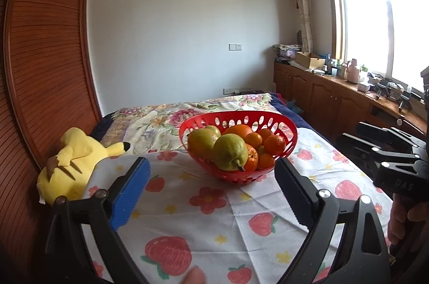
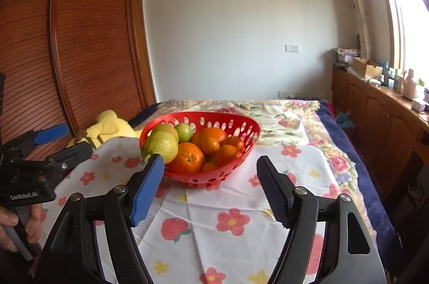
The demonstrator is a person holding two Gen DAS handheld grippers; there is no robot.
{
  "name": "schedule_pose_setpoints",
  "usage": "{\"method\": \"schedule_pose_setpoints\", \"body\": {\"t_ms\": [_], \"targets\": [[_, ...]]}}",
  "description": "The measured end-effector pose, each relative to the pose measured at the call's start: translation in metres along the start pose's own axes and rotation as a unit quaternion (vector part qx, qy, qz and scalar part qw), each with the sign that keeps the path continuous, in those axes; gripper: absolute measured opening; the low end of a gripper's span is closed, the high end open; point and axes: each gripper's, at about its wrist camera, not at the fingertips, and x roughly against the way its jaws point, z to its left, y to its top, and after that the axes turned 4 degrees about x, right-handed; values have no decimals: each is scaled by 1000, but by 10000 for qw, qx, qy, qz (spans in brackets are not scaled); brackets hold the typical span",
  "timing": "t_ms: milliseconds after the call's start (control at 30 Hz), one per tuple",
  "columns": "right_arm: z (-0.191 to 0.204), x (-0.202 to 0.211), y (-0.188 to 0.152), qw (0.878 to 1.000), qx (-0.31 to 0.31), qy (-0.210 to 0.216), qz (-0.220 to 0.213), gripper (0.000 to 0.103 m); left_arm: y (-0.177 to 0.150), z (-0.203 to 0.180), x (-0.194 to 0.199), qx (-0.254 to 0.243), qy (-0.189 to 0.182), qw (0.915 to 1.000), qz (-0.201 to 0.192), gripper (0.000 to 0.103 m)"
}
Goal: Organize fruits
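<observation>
Both the left gripper [image 1: 213, 193] and the right gripper [image 2: 210, 190] hold their fingers wide and empty short of the red perforated plastic basket [image 1: 291, 139] of pears and oranges, so the next move is likely choosing a fruit.

Left gripper [image 1: 211, 190]: jaws spread wide, nothing between them, one blue ribbed pad and one black, aimed forward and tilted somewhat downward. Right gripper [image 2: 210, 190]: jaws also apart and empty, same blue and black pads, same shallow downward tilt. The two are held side by side, each showing at the edge of the other's view. Left hand [image 2: 16, 225] wraps its handle, fingers curled round the grip. Right hand [image 1: 405, 225] likewise grips its handle.
</observation>
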Motion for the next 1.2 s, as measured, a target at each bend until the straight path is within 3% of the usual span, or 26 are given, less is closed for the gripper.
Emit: {"method": "schedule_pose_setpoints", "body": {"t_ms": [600, 1200], "targets": [[6, 34, -8, 9992, 5, -371, -174, 77, -18, 3, 32, 143, 186, 9997, -27, 95], [6, 39, -9, 9991, 4, -391, -176, 77, -19, 7, 40, 190, 217, 9996, -57, 95]]}}
